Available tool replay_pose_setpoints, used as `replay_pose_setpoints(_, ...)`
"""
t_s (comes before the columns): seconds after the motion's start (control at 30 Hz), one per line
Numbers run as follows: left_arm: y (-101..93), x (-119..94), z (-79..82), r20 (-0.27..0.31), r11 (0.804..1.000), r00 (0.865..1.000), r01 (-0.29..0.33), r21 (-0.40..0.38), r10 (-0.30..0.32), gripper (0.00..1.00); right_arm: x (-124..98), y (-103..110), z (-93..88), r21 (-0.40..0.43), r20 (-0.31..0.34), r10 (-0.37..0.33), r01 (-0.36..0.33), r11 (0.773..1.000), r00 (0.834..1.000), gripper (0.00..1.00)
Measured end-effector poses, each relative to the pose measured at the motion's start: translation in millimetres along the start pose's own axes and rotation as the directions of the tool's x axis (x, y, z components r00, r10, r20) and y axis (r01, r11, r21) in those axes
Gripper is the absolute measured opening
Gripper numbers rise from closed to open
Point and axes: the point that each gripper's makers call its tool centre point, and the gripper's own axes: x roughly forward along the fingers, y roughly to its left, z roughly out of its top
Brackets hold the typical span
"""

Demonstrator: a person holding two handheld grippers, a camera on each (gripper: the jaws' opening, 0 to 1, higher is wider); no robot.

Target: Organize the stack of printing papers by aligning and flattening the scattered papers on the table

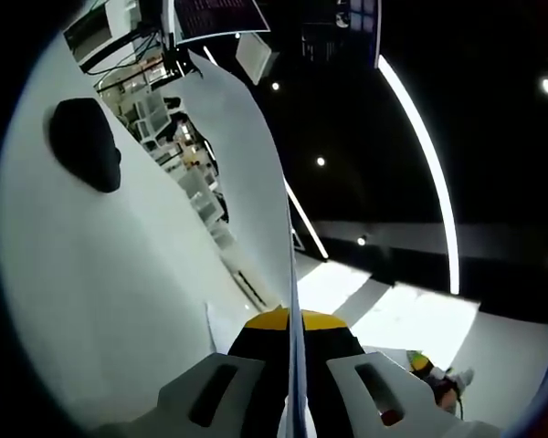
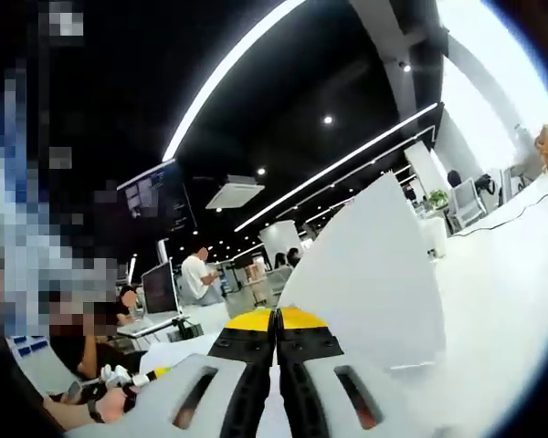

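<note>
A: Left gripper (image 1: 294, 351), jaw state?

B: Jaws together, clamped on the edge of a paper sheet (image 1: 247, 164). The sheet runs up from between the jaws and stands edge-on to the camera, lifted off the tabletop (image 1: 91, 292).

A: Right gripper (image 2: 276, 351)?

B: Same deal. Jaws pressed together, only a thin line between them, pinching a white sheet (image 2: 374, 265) that fans up to the right of the jaws. Can't tell if it's the same sheet as the left one or another from the stack. Looks like one sheet or a thin bunch held at two points.

A: Step?

B: My read: lift-and-gather. Papers are raised off the tabletop, not yet squared or laid flat. Alignment is not done.

A: Next move?

B: Probably bring the held paper down on the tabletop, tap or slide the edges flush, then let go and press flat. It needs both grips kept level so the sheet doesn't buckle or tear.

A: Outward from the jaws?

B: Left gripper view: white tabletop with a dark rounded object (image 1: 84, 141) near its far edge, and more white sheets (image 1: 411, 315) lying beyond. Right gripper view: tabletop (image 2: 502, 292) running off to the right, the other gripper (image 2: 119, 376) in a hand low left, a person standing (image 2: 199, 274) by monitors far back.
</note>
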Motion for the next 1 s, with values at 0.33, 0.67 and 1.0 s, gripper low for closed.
replay_pose_setpoints(0.33,0.4,1.0,-0.9,-0.005,1.000,1.000,-0.004,0.005,0.004,0.06,12.0,27.1,26.1,-0.036,0.031,0.060,-0.058,0.998,0.998,0.00)
replay_pose_setpoints(0.67,0.5,0.7,-0.3,-0.002,1.000,1.000,-0.003,-0.005,0.003,0.06,19.5,52.6,44.9,-0.057,0.062,0.106,-0.103,0.993,0.992,0.00)
replay_pose_setpoints(1.0,0.9,0.6,0.5,0.000,1.000,1.000,0.001,-0.008,-0.001,0.06,24.8,74.5,53.1,-0.071,0.086,0.157,-0.151,0.986,0.984,0.00)
